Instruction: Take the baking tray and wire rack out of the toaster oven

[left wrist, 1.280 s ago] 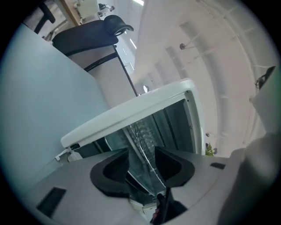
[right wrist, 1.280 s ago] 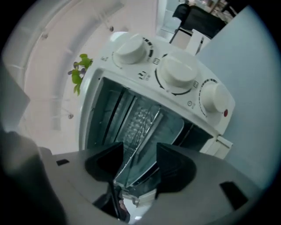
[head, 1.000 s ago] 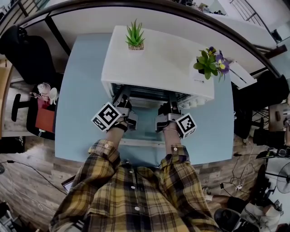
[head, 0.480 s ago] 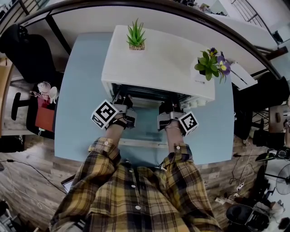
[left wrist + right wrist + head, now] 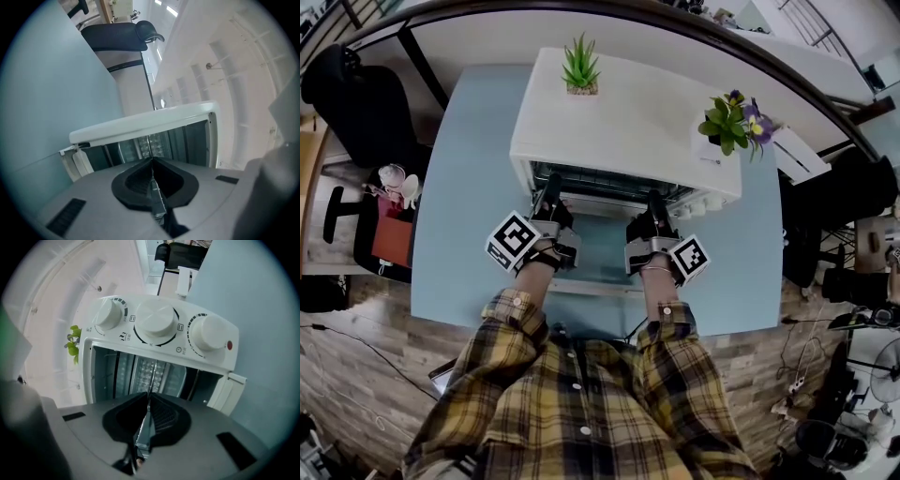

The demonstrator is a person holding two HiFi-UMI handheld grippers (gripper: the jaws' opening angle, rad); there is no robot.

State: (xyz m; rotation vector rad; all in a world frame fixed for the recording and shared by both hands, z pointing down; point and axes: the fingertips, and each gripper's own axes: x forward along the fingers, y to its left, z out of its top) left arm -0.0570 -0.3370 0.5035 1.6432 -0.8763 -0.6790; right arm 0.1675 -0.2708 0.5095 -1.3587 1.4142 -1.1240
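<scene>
The white toaster oven (image 5: pixel 619 112) sits far back on the pale blue table (image 5: pixel 469 187). The head view shows the left gripper (image 5: pixel 549 190) and right gripper (image 5: pixel 655 202) at its open front. Only the gripper views show both jaws just squeezed shut on the near edge of the thin silver metal baking tray (image 5: pixel 143 436).

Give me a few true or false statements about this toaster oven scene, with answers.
The door of the toaster oven is shut. False: it hangs open.
Two potted plants stand on the oven. True.
Both grippers are empty. False: the left gripper and right gripper have just been closing their jaws, and each pinches a thin metal edge at the oven mouth.
The oven has three knobs. True.
</scene>
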